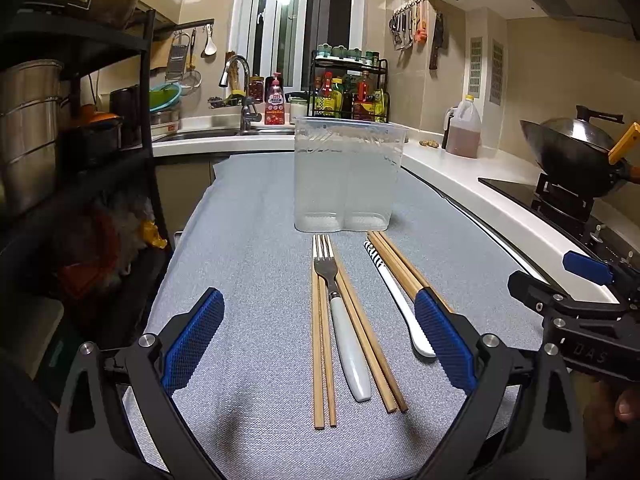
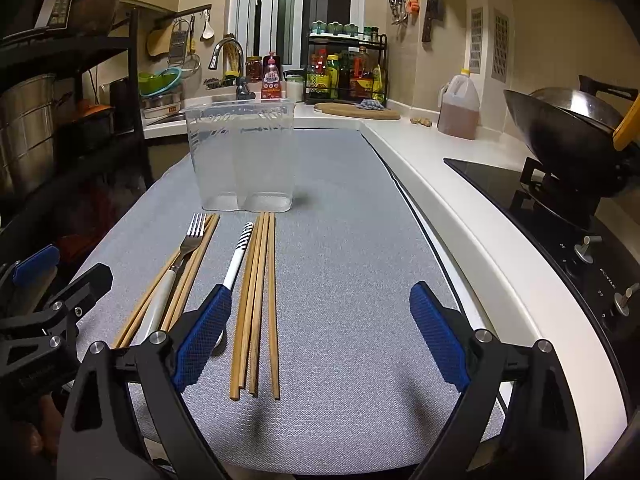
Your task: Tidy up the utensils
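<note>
A grey woven mat [image 1: 248, 240] fills the middle of both views, and on it stands a clear plastic container [image 1: 347, 172], upright and empty, split into two compartments, just above centre in the left wrist view and left of centre in the right wrist view. Directly below it the utensils lie flat in a row: a fork [image 1: 340, 312] with a white handle, tines towards the container, between two pairs of wooden chopsticks [image 1: 322, 360], and to their right in the left wrist view a white spoon [image 1: 400, 304] with a black-striped handle end. A further bundle of chopsticks [image 2: 256, 304] lies just right of the spoon, at the centre of the right wrist view. The left gripper [image 1: 320, 348] hangs above the fork group at the bottom of its frame with its blue pads spread wide and nothing between them; the right gripper [image 2: 320, 340] is likewise spread wide and empty, its left pad over the spoon's bowl end. At the right edge of the left wrist view the other gripper's black body bears the letters "DAS". At the back, a red-labelled bottle [image 1: 275, 100] by the tap [image 1: 236, 72] carries print too small to read, as do the sauce bottles on the black rack [image 1: 348, 92]; a wok [image 2: 560, 128] sits at the right of both frames
</note>
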`<state>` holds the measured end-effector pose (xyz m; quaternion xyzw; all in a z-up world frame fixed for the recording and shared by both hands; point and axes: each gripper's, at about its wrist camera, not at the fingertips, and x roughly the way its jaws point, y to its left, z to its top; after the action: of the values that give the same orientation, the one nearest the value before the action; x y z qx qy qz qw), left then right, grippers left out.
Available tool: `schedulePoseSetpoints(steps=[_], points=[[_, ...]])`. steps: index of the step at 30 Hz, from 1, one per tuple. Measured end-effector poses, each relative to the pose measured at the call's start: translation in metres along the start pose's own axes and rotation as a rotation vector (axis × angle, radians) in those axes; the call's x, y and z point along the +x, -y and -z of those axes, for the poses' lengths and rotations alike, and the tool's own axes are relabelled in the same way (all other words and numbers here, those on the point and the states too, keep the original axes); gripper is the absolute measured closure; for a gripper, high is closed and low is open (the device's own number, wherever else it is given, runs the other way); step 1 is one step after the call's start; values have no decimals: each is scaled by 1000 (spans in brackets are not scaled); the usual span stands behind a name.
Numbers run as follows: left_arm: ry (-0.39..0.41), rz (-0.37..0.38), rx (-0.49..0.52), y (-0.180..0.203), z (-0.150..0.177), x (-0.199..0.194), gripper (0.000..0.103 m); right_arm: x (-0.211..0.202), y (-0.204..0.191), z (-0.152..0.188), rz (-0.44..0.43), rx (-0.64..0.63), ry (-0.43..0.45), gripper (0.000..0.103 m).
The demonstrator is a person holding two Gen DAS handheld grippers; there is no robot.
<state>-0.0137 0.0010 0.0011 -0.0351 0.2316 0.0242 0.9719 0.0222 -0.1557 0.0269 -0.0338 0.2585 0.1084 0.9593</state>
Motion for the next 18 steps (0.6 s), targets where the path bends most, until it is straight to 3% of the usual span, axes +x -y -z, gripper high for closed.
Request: schedulePoseSetpoints(steps=[15, 18], points=[[0, -3, 0, 2, 1, 0, 10, -1, 2, -2, -2, 2, 9, 14], [1, -1, 3, 5, -1, 1, 10, -1, 1, -1, -1, -2, 10, 19]])
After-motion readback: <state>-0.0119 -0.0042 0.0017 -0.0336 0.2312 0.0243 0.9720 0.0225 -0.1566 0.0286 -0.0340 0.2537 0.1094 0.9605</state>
